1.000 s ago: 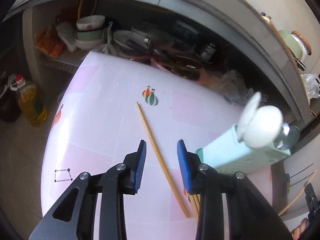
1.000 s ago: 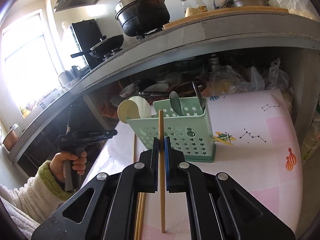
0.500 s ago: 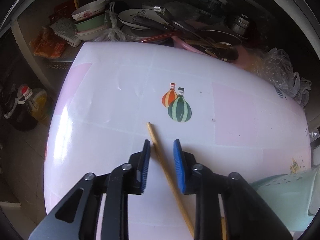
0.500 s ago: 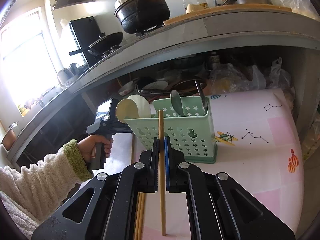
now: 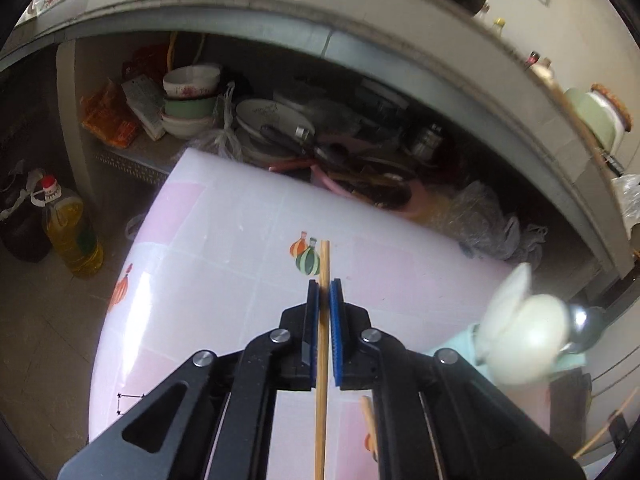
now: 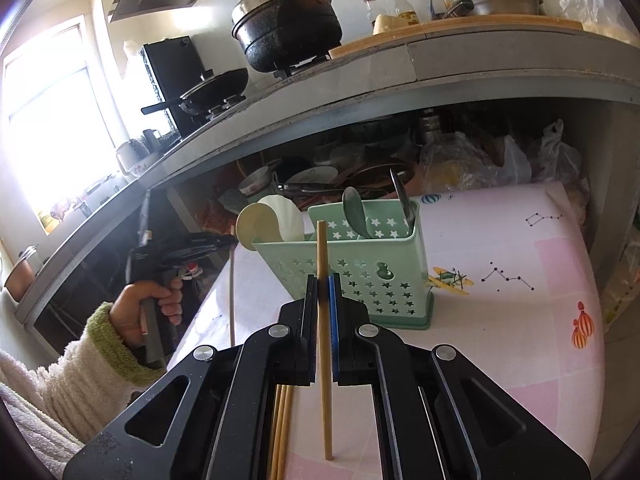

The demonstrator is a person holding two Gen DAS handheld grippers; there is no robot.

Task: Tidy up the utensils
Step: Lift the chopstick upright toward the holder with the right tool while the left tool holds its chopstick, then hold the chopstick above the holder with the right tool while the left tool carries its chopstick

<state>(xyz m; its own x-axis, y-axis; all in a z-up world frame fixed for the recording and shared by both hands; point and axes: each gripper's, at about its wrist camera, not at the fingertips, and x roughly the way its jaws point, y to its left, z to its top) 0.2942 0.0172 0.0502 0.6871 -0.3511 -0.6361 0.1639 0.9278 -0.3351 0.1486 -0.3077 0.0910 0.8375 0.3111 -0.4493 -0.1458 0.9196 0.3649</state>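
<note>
While both claws stay low over the pink counter [image 6: 500, 344], the scene reads near to far:

Left claw [image 5: 324, 292]: has just been closing; its blue pads now pinch a chopstick [image 5: 322, 360] that runs lengthwise between them, tip poking out ahead.

Right claw [image 6: 323, 288]: pressed together on another chopstick [image 6: 323, 320], which juts past the pads toward the caddy.

Loose chopsticks [image 6: 282, 428]: a small bundle lying on the counter, just left of the held one in the right wrist view.

Person's hand [image 6: 144, 308]: grips the left tool's handle, fleecy sleeve [image 6: 92, 376] behind.

Green caddy [image 6: 360, 276]: upright on the counter beyond the right claw, holding spoons and pale spatulas.

Shelf [image 5: 132, 152]: under the stove ledge, crowded with bowls and pans.
</note>
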